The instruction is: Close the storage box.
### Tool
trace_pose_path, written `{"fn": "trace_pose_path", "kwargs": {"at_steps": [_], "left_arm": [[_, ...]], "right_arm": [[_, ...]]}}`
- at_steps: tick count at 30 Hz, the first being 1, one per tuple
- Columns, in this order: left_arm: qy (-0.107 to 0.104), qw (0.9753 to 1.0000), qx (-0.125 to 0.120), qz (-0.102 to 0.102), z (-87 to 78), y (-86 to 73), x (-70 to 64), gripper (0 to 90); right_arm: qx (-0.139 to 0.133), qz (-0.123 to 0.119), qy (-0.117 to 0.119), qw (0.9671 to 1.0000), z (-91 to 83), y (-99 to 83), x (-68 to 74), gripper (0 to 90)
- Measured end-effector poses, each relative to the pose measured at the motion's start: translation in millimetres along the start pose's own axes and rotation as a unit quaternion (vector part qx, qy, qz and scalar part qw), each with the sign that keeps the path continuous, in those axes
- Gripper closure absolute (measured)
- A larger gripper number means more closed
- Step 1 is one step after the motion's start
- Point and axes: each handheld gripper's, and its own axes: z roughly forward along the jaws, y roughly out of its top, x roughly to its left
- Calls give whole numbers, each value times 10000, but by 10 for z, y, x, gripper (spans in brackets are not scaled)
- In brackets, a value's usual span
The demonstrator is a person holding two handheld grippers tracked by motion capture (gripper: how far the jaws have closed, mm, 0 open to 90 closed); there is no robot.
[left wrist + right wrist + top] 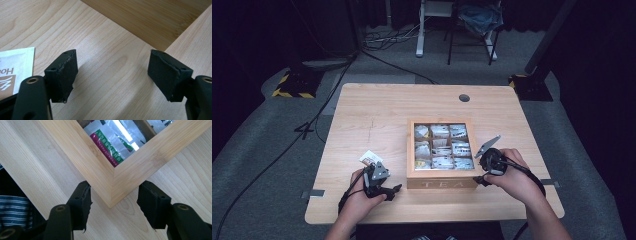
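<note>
A square wooden tea box [441,184] is set flat on the desk [377,110], right of centre, with "TEA" marked on its near wall. Through its clear lid, nine compartments of white tea packets [442,148] are seen. A single packet [370,158] is laid flat on the desk just left of the box.

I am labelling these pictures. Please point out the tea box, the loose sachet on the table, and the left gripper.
tea box [441,184], high view, on its front wall with the lettering.
sachet [15,65], left gripper view, on its white upper part.
left gripper [112,75], left gripper view, midway between its open fingertips.
</note>
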Motion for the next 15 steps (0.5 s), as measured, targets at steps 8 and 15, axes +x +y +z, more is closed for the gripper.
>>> {"fn": "trace_pose_path", "kwargs": {"at_steps": [8,15], "left_arm": [[1,10000,0,-1,0,0,0,248],[2,10000,-1,-2,0,0,-1,249]], "right_arm": [[2,-2,27,10000,22,-6,-7,439],[-116,-80,-26,9999,-26,-21,9,384]]}}
